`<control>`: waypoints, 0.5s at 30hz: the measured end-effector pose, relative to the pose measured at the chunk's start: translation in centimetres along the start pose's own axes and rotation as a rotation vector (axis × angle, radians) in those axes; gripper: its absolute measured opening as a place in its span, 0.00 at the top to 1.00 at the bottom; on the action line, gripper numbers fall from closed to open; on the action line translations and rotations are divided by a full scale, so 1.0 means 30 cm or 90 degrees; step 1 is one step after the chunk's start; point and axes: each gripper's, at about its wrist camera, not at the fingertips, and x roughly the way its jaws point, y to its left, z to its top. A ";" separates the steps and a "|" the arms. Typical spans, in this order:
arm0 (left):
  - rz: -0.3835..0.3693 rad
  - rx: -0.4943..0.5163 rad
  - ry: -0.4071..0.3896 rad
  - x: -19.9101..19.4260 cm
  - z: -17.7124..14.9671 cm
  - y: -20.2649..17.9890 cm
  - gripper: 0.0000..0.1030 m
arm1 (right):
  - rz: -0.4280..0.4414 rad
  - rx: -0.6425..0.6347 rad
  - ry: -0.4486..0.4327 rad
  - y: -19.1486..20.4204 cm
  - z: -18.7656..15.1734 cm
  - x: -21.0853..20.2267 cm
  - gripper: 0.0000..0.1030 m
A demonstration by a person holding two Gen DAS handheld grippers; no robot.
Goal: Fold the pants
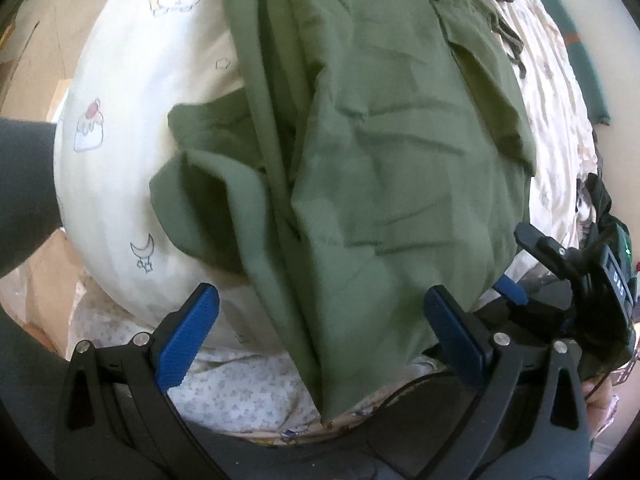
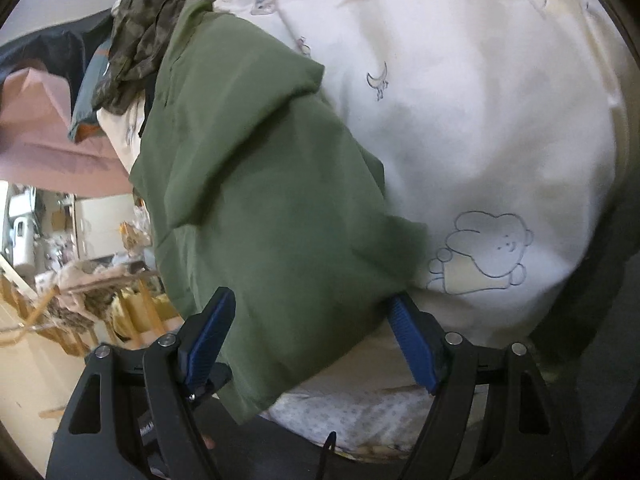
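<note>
Pants (image 1: 360, 140) on cream bedding (image 1: 120, 92); cloth between wide, unclamped jaws of both grippers.

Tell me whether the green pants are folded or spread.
Neither neatly: the green pants lie rumpled, layers overlapping, on the cream bedding.

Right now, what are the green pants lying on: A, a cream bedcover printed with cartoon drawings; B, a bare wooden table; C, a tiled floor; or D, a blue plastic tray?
A: the pants are spread over a cream bedcover printed with a moon and small cartoon figures, seen in both wrist views.
</note>
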 end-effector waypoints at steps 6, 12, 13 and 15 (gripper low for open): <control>0.006 0.016 -0.018 -0.072 0.038 0.020 0.02 | 0.036 0.030 -0.024 -0.010 -0.050 -0.011 0.22; 0.016 0.022 -0.035 -0.139 0.108 0.045 0.02 | 0.044 0.070 -0.027 -0.010 -0.112 -0.035 0.22; 0.018 0.022 -0.042 -0.153 0.120 0.049 0.02 | 0.046 0.063 -0.019 -0.001 -0.120 -0.027 0.22; 0.022 0.025 -0.057 -0.186 0.151 0.052 0.02 | 0.058 0.046 0.009 0.020 -0.134 0.014 0.22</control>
